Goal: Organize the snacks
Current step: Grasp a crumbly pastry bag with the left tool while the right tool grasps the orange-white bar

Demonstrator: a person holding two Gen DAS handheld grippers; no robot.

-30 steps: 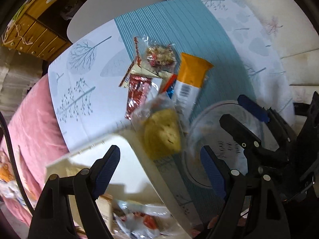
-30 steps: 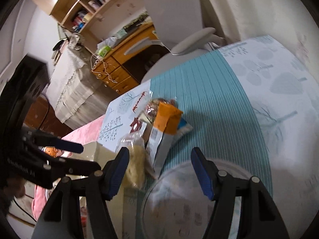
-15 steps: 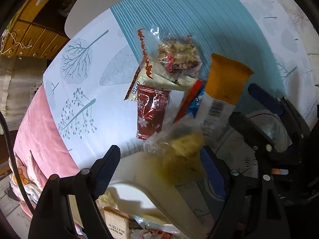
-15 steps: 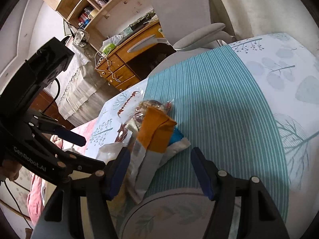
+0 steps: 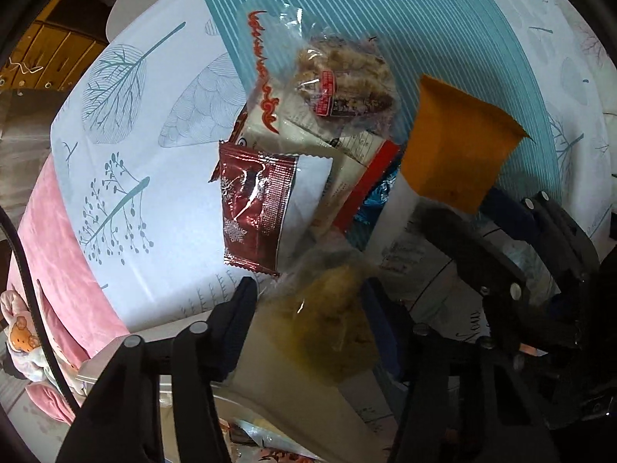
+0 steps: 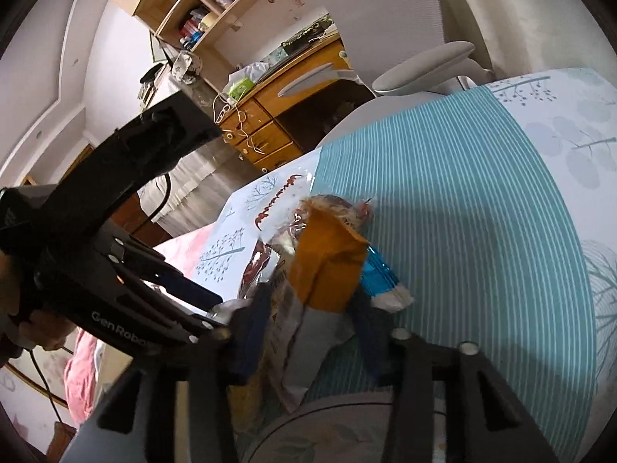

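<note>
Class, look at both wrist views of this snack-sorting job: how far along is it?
Done: a few packets already lie in the white box. In hand: the left claw is closing around a clear bag of yellow snack; the right claw is closing around the orange-topped packet. Left: the dark red sachet, the nut bar and others remain piled on the tablecloth.

left gripper [image 5: 308,308]: points steeply down, jaws closing, clear snack bag [image 5: 331,320] between its fingers | right gripper [image 6: 312,316]: tilted down, jaws closing, orange packet [image 6: 327,266] between its fingers | both grippers close together, left one seen at left in right view
</note>
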